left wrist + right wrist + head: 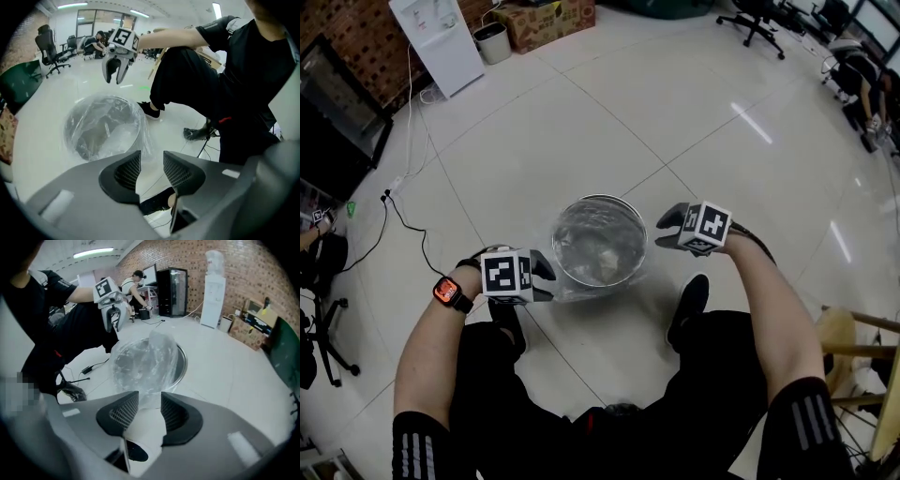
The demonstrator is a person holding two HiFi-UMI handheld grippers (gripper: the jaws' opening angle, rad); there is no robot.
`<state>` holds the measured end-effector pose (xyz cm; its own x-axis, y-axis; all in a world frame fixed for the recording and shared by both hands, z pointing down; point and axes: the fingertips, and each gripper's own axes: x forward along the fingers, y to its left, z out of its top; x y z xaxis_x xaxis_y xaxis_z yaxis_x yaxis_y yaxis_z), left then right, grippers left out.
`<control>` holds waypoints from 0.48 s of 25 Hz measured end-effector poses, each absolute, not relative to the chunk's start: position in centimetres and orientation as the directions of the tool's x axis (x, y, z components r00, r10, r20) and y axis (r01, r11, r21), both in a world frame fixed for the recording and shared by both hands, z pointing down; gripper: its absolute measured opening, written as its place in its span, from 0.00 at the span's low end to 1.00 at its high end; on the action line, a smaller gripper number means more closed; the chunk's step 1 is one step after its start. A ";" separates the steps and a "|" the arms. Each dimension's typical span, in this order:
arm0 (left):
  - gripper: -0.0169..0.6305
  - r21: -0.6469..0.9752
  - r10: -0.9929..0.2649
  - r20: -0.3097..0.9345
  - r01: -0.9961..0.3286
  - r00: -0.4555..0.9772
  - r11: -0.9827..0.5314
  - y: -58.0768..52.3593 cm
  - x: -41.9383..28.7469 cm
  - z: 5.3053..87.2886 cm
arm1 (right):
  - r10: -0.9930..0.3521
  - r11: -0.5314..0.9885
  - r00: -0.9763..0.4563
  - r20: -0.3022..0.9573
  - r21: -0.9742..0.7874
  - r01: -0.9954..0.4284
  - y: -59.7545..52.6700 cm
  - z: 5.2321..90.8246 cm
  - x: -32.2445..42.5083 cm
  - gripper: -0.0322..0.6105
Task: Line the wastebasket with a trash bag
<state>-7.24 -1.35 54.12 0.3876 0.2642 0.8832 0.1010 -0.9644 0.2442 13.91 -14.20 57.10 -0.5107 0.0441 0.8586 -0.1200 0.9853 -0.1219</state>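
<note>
Wastebasket (619, 200) holds trash bag (598, 246) | left hand-held gripper (546, 276): jaws apart, empty | right hand-held gripper (664, 229): jaws apart, empty

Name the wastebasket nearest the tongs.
The metal wastebasket holding the clear trash bag, between the left tongs and right tongs; the other bin stands far off beside the white water dispenser.

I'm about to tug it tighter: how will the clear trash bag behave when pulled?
Likely floppy and very light: the trash bag is thin, glossy, crinkled film. Probably slippery and easily torn; its loose edge sags outside the wastebasket rim.
</note>
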 end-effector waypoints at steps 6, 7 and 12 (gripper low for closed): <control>0.24 0.016 0.015 0.954 -0.001 0.299 -1.000 -7.0 -9.8 55.6 | -0.052 0.964 -0.593 0.804 -0.115 -0.241 -18.4 56.3 11.8 0.30; 0.23 -0.041 -0.057 0.953 -0.060 0.299 -0.997 -9.1 -10.3 55.5 | -0.055 0.960 -0.607 0.793 -0.124 -0.249 -18.9 56.0 11.2 0.30; 0.24 -0.061 -0.165 0.939 -0.326 0.303 -0.944 -14.9 -13.2 56.4 | -0.025 0.952 -0.609 0.792 -0.166 -0.256 -19.3 56.9 8.3 0.30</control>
<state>-13.21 -14.90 56.36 0.3028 -0.1650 0.9387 -0.3257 -0.9435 -0.0608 8.28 -19.31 56.95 -0.6095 -0.0254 0.7924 -0.2557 0.9524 -0.1661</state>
